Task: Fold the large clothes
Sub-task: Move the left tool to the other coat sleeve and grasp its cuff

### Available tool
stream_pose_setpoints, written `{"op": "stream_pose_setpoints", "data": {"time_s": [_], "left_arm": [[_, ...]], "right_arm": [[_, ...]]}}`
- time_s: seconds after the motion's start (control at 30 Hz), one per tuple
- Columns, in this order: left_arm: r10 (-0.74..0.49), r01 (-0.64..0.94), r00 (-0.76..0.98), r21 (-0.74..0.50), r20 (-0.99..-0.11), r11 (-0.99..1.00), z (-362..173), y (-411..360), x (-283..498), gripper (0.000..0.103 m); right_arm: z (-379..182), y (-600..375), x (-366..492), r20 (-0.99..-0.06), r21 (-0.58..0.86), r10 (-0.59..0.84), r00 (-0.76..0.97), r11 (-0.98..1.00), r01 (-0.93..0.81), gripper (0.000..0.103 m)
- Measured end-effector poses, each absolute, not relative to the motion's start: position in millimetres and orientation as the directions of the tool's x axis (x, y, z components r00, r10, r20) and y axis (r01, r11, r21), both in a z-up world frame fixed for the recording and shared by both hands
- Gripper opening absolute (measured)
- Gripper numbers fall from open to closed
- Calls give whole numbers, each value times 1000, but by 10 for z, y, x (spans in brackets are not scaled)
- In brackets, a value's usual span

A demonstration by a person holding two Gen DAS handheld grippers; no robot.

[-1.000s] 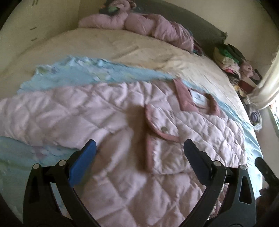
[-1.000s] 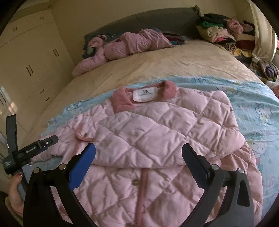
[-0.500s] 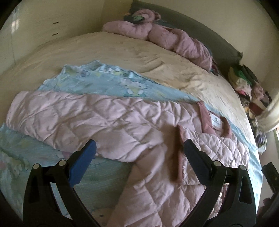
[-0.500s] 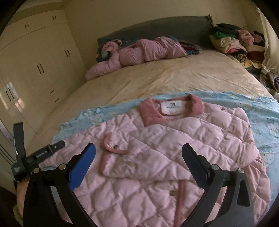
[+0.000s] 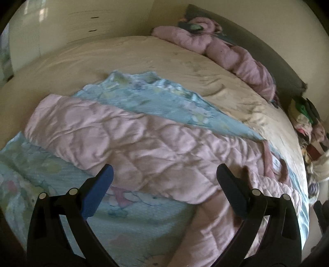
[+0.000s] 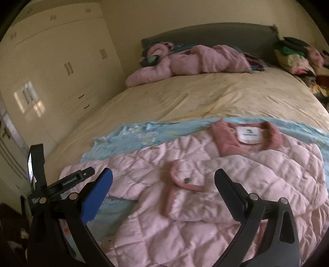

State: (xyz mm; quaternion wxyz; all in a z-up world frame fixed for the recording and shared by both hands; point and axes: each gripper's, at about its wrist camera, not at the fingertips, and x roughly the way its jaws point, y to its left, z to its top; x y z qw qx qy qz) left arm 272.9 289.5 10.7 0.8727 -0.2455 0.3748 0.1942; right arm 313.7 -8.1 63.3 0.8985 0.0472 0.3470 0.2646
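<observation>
1. The left gripper (image 5: 164, 180) hangs with its jaws spread wide and nothing between them, above the near edge of the outstretched sleeve (image 5: 107, 135) of the pale pink quilted jacket (image 6: 205, 184).
2. The right gripper (image 6: 163, 184) is likewise spread wide and empty, over the folded-in sleeve cuff (image 6: 183, 180).
3. The jacket lies flat on a light blue printed blanket (image 5: 160, 100), collar (image 6: 246, 135) pointing away.
4. Beyond, on the cream bedspread (image 6: 205, 96), a second pink garment (image 6: 195, 59) sits by the grey headboard (image 6: 216, 35).

Cream wardrobe (image 6: 61, 67) reflecting window light, grey headboard (image 6: 216, 35), beige bedspread (image 6: 205, 96), yellowish wall (image 6: 164, 14)
</observation>
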Motion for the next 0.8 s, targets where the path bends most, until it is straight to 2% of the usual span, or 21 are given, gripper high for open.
{"op": "stream_pose_setpoints", "data": {"time_s": [0.47, 0.8], "left_arm": [[184, -675, 584, -348, -791, 650, -226, 3626, 2499, 94], [178, -763, 529, -374, -830, 528, -593, 4112, 2375, 94]], "right_arm": [[393, 1027, 3051, -652, 218, 581, 488, 759, -613, 99], [199, 1301, 3001, -690, 233, 605, 397, 705, -670, 99]]}}
